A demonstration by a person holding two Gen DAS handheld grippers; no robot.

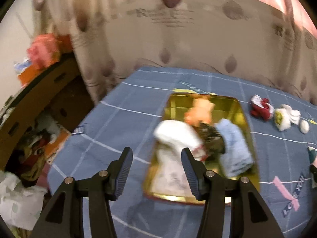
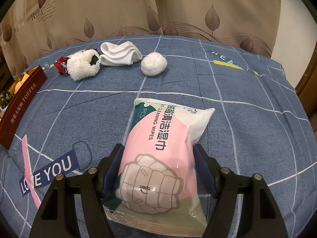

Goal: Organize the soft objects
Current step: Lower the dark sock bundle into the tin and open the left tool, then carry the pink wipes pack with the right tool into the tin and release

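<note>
In the left wrist view a gold tin tray (image 1: 244,117) lies on the blue bedcover and holds a white cloth (image 1: 174,136), a light blue cloth (image 1: 235,148), a dark item and an orange toy (image 1: 200,109). My left gripper (image 1: 157,158) is open and empty above the tray's near left side. My right gripper (image 2: 158,154) is shut on a pink pack of cleaning wipes (image 2: 158,154) resting on the bedcover. A fluffy white slipper (image 2: 83,65), a folded white cloth (image 2: 120,53), a white ball (image 2: 153,63) and a red item (image 2: 60,64) lie at the far side.
The tin's dark red side (image 2: 21,103) stands at the left of the right wrist view. A patterned curtain (image 2: 158,8) hangs behind the bed. A cardboard box (image 1: 39,91) with clutter sits left of the bed. The bedcover (image 2: 247,99) is blue with white lines.
</note>
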